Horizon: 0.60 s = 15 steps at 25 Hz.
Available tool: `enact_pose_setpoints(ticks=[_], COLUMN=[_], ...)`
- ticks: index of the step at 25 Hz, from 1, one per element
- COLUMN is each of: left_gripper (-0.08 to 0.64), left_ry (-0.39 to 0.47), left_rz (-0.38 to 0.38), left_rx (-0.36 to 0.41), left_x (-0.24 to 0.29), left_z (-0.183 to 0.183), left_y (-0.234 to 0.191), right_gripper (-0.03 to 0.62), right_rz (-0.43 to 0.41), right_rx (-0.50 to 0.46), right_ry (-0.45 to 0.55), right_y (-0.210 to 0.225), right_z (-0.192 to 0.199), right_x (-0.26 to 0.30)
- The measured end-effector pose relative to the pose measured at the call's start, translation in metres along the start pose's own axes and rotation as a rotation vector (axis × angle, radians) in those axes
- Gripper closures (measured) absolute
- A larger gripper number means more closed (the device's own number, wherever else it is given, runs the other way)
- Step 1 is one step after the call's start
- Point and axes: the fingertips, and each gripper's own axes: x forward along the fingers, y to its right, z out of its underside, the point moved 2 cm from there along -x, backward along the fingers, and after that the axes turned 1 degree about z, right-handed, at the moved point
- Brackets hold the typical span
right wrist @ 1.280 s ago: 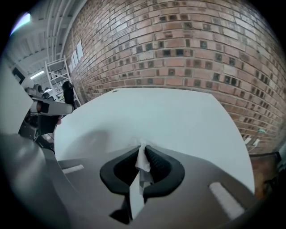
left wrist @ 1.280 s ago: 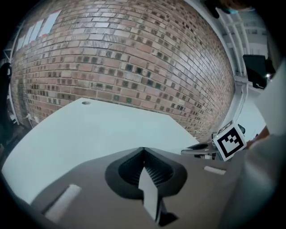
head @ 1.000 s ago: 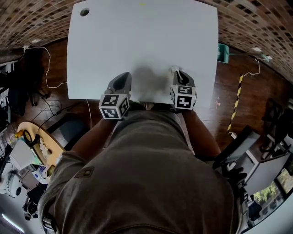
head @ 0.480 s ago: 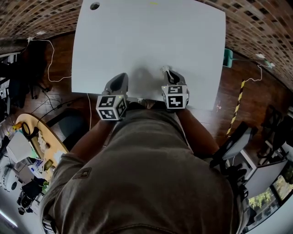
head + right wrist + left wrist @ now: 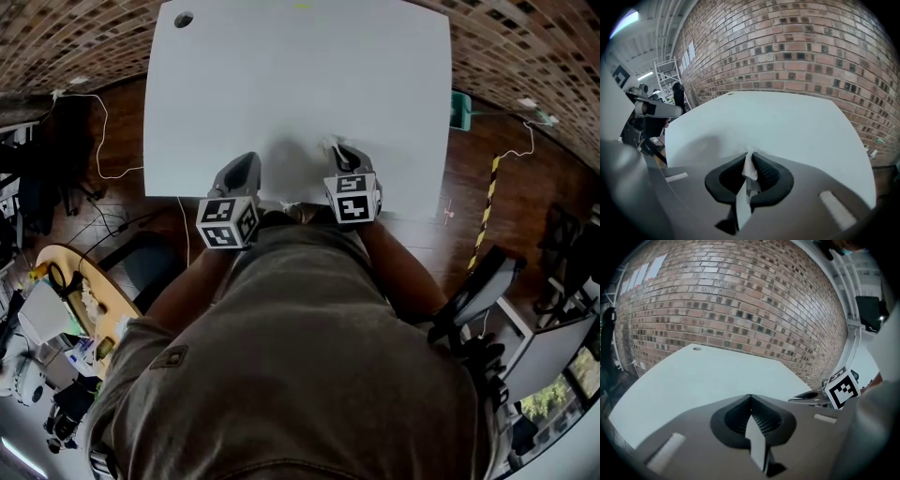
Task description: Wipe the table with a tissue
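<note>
A white table (image 5: 300, 84) fills the top of the head view. My right gripper (image 5: 335, 148) hovers over its near edge, shut on a white tissue (image 5: 749, 166) that sticks out between the jaw tips; a small white tuft of tissue (image 5: 330, 145) shows in the head view. My left gripper (image 5: 247, 161) sits at the near edge to the left, jaws shut with nothing between them (image 5: 749, 397). The two grippers are about a hand's width apart.
A round cable hole (image 5: 183, 20) is at the table's far left corner. Brick wall (image 5: 740, 296) stands behind the table. Wooden floor with white cables (image 5: 98, 131) lies to the left, a teal object (image 5: 457, 108) to the right.
My right gripper has moved left along the near edge of the table with the tissue. The left gripper has stayed almost still.
</note>
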Motion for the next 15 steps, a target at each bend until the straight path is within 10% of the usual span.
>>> enact_pose_setpoints(ticks=[15], left_gripper=[0.558], left_ry=[-0.008], left_rz=[0.086], left_rx=[0.042], left_x=[0.022], left_z=[-0.004], left_y=[0.038], right_gripper=[0.558], right_rz=[0.226], right_rx=[0.134], right_ry=[-0.016], right_y=[0.101], right_z=[0.036], right_x=[-0.038])
